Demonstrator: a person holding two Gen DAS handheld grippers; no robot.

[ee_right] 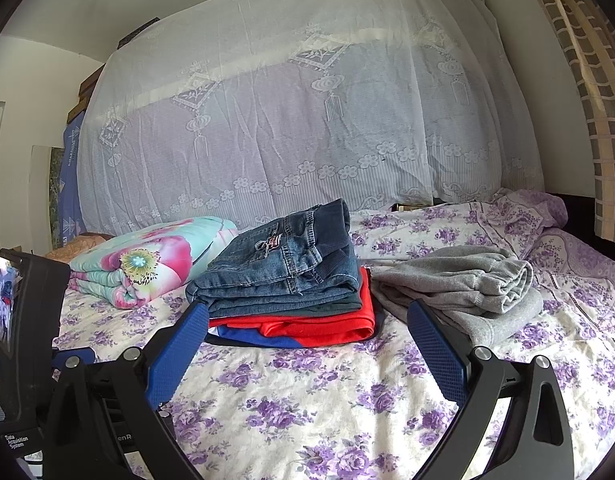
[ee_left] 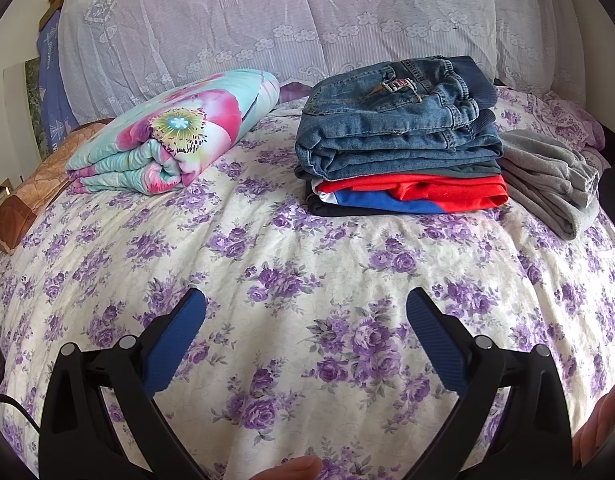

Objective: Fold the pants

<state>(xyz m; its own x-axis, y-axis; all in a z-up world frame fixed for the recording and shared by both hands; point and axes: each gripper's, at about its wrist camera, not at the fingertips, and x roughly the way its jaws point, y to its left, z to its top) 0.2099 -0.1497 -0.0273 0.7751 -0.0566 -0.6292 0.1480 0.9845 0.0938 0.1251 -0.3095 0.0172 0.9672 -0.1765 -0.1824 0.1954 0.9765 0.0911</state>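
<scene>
Two tools, left tool (ee_left: 306, 308) and right tool (ee_right: 307, 320), both wide, empty; one folded jeans (ee_left: 395, 120) atop stack, one grey sweatpants (ee_right: 463, 286) right, on bed (ee_left: 307, 248).

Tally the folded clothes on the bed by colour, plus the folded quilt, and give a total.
Blue denim jeans on top of the stack: 1
Red garment under the jeans: 1
Blue-and-white garment below the red one: 1
Grey sweatpants lying beside the stack: 1
Turquoise-and-pink floral quilt, folded: 1
Total: 5. Thin dark layers in the stack cannot be counted separately.
</scene>
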